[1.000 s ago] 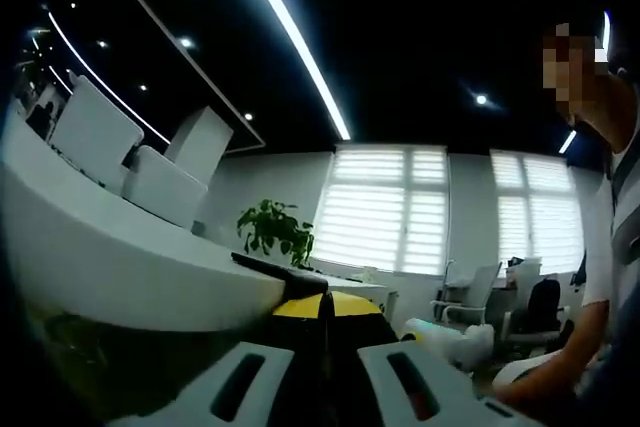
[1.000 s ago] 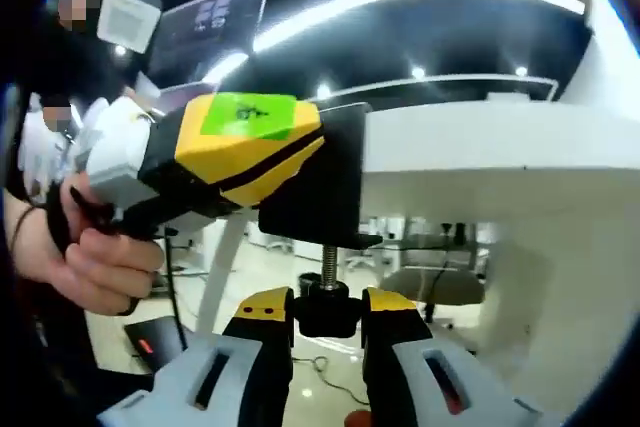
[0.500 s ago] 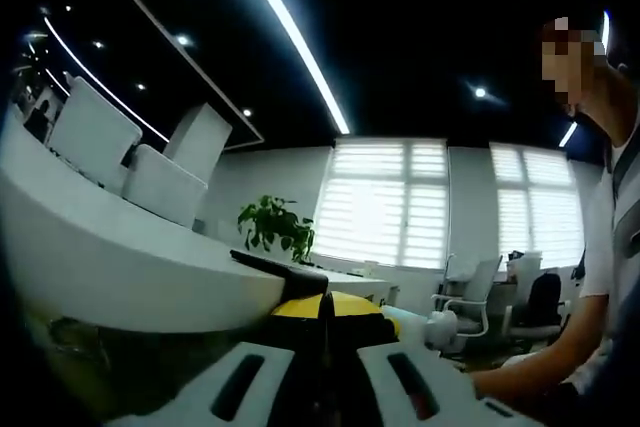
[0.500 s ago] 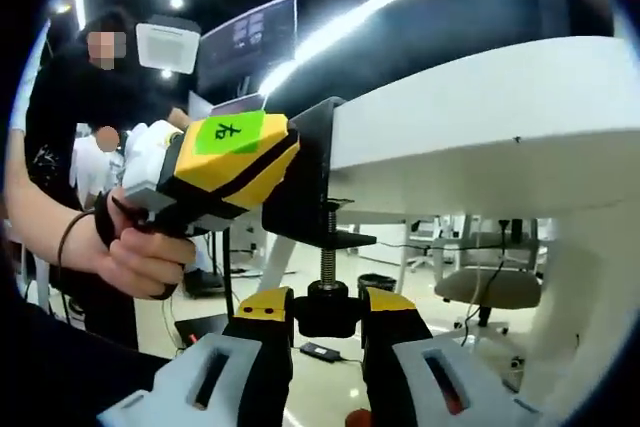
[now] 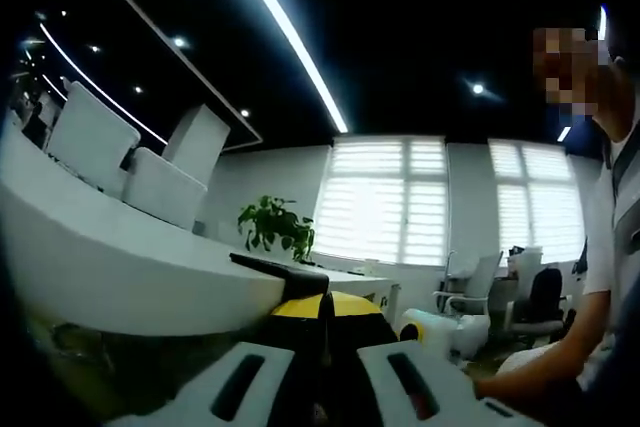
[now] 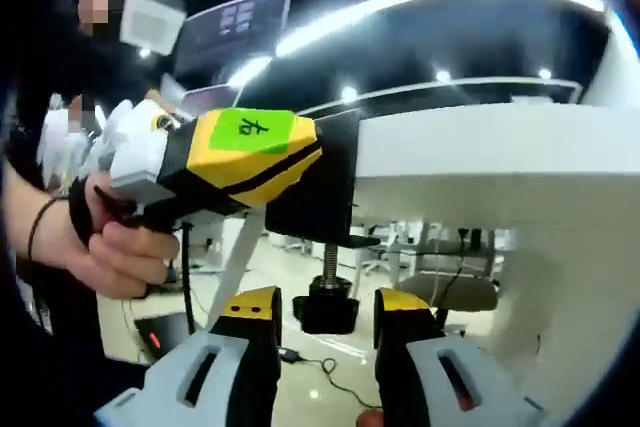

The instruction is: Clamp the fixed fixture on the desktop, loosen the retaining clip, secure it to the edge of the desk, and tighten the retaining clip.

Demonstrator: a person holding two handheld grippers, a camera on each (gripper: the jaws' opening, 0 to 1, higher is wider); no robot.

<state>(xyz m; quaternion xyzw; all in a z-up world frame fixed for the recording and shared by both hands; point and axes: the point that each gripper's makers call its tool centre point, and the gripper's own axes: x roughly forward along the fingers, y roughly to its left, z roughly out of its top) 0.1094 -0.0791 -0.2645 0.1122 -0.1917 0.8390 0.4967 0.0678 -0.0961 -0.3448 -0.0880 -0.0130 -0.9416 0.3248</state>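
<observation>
- Right gripper view looks up at the underside edge of the white desk [image 6: 480,152], which runs from the centre out toward 3 o'clock.
- A black clamp fixture [image 6: 322,197] sits on the desk's edge, just left of centre, its body against the edge face.
- From the fixture's lower arm a threaded screw [image 6: 328,260] hangs toward 6 o'clock and ends in a black knob [image 6: 326,307].
- Rising from 6 o'clock, the right gripper [image 6: 325,319] has its yellow-tipped jaws spread apart, one on each side of the knob with a gap on both sides; it grips nothing.
- At 9 to 10 o'clock the left gripper [image 6: 225,162], yellow and black with a green label, is pressed against the fixture's upper part, held by a person's hand [image 6: 115,247]; whether its jaws clasp the fixture cannot be told from here.
- Left gripper view shows its own jaws at 6 o'clock drawn together, with only a thin dark seam between the yellow tips [image 5: 325,309].
- Just above those tips a black plate [image 5: 275,265] of the fixture lies on the desk's curved white top [image 5: 110,257], at about 7 o'clock from the picture's centre.
</observation>
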